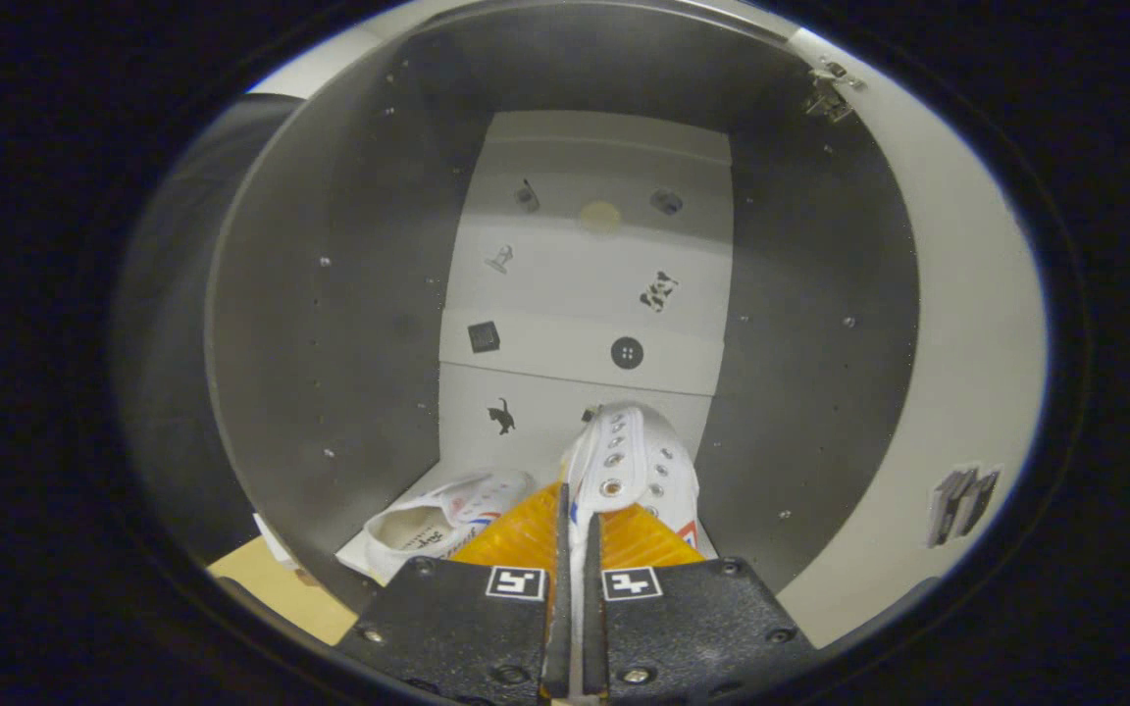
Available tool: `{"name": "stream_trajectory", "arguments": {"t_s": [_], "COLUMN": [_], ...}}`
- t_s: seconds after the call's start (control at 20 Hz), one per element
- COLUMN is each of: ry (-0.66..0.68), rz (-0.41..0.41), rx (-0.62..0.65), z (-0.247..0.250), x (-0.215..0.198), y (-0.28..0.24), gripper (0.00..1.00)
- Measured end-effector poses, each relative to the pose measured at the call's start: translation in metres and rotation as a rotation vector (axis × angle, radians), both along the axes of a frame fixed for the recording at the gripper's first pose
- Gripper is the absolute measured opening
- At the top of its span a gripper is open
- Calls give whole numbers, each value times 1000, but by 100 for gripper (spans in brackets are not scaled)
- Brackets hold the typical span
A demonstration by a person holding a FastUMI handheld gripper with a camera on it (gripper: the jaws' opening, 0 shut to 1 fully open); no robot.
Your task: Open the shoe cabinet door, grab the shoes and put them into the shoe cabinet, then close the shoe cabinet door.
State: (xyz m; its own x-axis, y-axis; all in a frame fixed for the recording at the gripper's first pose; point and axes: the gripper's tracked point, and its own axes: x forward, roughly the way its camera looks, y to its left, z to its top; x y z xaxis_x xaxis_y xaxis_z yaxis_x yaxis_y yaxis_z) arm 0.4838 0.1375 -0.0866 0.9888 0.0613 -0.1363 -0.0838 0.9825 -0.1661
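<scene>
My gripper (576, 515) reaches into the open shoe cabinet (330, 324), its fingers pressed close together on the side wall of a white sneaker (636, 461). This sneaker, with metal eyelets and a red and blue stripe, points toward the cabinet's back panel just beyond the fingers. A second white sneaker (442, 522) lies on the cabinet floor to the left of the fingers, its opening facing me. The gripped sneaker's sole is hidden, so I cannot tell whether it rests on the floor.
The cabinet has dark grey side walls and a white back panel (590, 284) with small stickers. The open white door (972, 353) stands on the right, a hinge (828, 95) at its top. A strip of light wooden floor (276, 588) shows at lower left.
</scene>
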Motion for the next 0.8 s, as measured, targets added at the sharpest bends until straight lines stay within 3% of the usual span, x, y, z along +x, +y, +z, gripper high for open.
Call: {"name": "stream_trajectory", "arguments": {"t_s": [0.35,0.65,0.8], "ry": [79,88,101], "rz": [-11,-20,-6], "rx": [-26,-43,-27], "z": [-48,-66,-68], "x": [60,83,75], "y": [-5,-13,-8], "gripper": [8,22,60]}}
